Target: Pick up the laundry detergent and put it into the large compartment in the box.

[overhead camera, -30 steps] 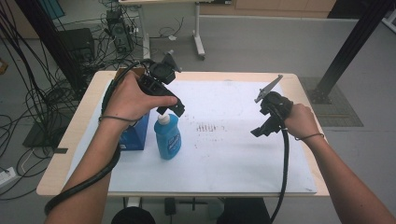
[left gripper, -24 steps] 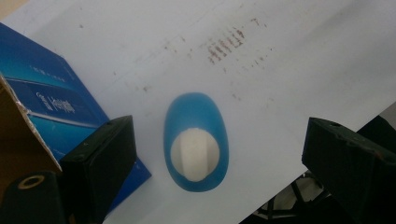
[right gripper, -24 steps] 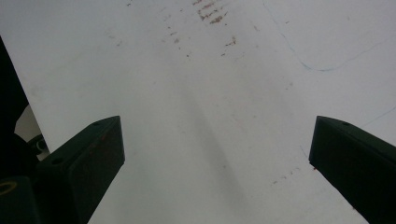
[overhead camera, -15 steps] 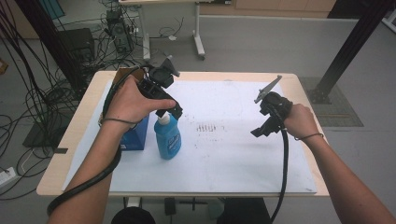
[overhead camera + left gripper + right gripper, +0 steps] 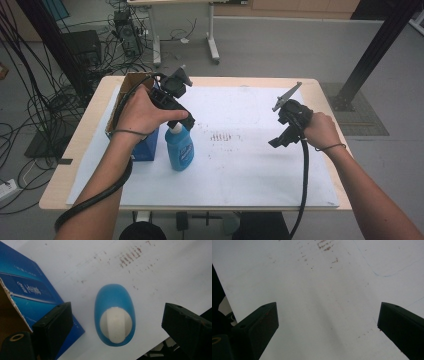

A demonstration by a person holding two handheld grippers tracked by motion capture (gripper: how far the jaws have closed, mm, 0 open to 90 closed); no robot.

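Evidently, we found the work at its approach stage. The left gripper [image 5: 186,119] hung directly above the blue plastic bottle with a white cap [image 5: 115,315], fingers [image 5: 53,326] spread wide to either side, touching nothing. The bottle stood upright on the white-covered tabletop [image 5: 250,165], just beside a blue cardboard box [image 5: 30,297]. The right gripper [image 5: 327,327] waited wide open, well apart. Grasping remained to be done.

jaws wide apart | blue bottle [image 5: 113,300] upright between | blue box [image 5: 30,297] beside
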